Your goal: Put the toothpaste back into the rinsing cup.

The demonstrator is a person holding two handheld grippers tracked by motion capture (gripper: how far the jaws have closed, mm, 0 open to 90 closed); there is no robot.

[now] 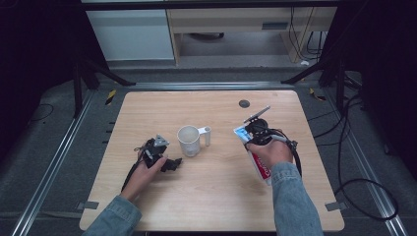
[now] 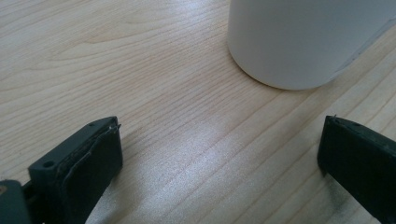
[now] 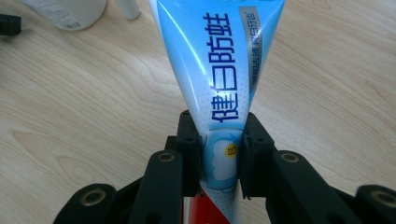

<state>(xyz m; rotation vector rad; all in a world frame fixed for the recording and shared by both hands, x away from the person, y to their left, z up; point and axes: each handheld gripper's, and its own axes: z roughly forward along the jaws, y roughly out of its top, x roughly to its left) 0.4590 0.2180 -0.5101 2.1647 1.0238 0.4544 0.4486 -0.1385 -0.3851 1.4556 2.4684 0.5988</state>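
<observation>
A toothpaste tube (image 3: pixel 219 84) is seen clamped between the jaws of the right gripper (image 3: pixel 219 154) in the right gripper view, the two black pads pressed against its flat blue-and-white body, with a red portion visible below the jaws. The printed lettering on the tube is legible in that view but cannot be read from above. In the high view the right gripper (image 1: pixel 259 132) is held over the right half of the wooden table (image 1: pixel 216 206), and the tube (image 1: pixel 260 164) is seen running back from the jaws beneath the right hand (image 1: pixel 269 152), its red end emerging near the denim sleeve (image 1: pixel 292 196). Whether the tube touches the table cannot be determined. The left gripper (image 2: pixel 219 154) is shown with its jaws well apart and nothing between them, bare wood lying in the gap. Ahead of those jaws and toward the right one, the lower wall of a white mug (image 2: pixel 303 42) is seen standing on the table. The high view adds what that close view lacks: the mug (image 1: pixel 189 140) is upright, its handle (image 1: pixel 206 135) turned toward the right gripper, and it stands between the two grippers, nearer the left gripper (image 1: pixel 169 163), which is held low by the left hand (image 1: pixel 145 172).
</observation>
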